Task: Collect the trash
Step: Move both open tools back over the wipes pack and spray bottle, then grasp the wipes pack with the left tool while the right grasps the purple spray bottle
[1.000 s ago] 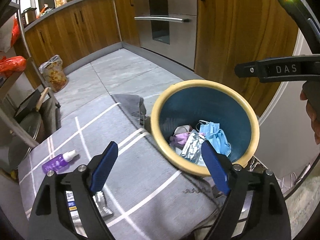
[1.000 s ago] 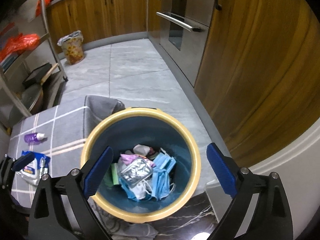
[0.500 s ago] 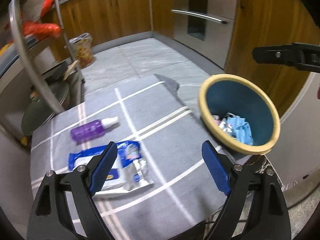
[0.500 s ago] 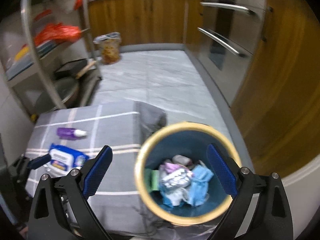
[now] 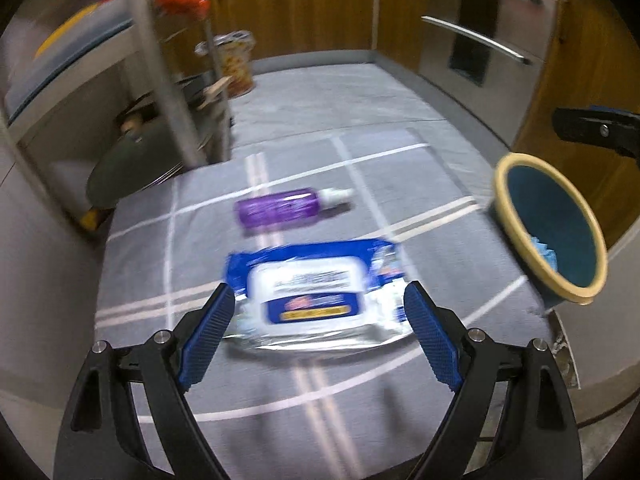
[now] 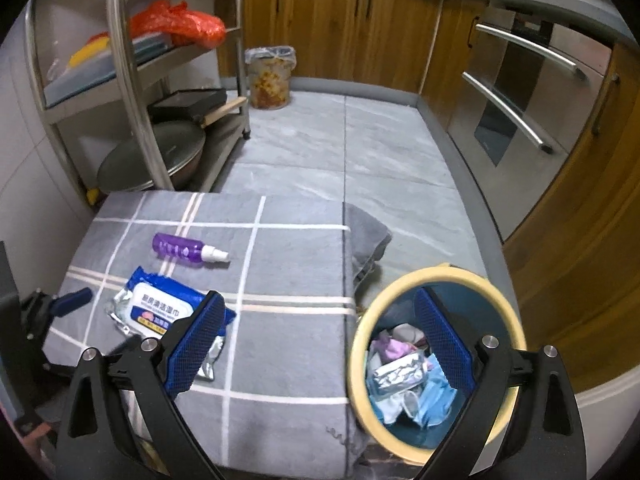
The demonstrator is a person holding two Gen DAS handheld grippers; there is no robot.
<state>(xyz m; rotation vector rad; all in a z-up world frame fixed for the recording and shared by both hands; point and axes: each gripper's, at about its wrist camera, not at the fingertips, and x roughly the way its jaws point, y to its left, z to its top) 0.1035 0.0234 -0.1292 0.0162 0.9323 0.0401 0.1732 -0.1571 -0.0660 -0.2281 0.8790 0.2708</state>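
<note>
A blue and white wet-wipe pack point(image 5: 316, 292) lies on the grey checked cloth point(image 5: 420, 184), with a purple spray bottle point(image 5: 280, 210) lying just beyond it. My left gripper point(image 5: 318, 336) is open and empty, its jaws either side of the pack's near edge. The blue bin with a yellow rim point(image 5: 560, 236) stands at the right and holds masks and wrappers point(image 6: 404, 376). My right gripper point(image 6: 320, 352) is open and empty above the cloth's edge beside the bin point(image 6: 508, 312). The pack point(image 6: 160, 312) and bottle point(image 6: 184, 250) also show in the right wrist view.
A steel rack point(image 6: 132, 80) with pans and a red bag stands at the far left. A lined waste bin point(image 6: 270, 78) sits by the wooden cabinets point(image 6: 340, 28). An oven front point(image 6: 520, 108) is at the right. Grey floor tiles point(image 6: 340, 152) lie beyond the cloth.
Both grippers have swung left, away from the bin. The left gripper has come over the wipe pack. The right gripper has pulled back and up from above the bin.
</note>
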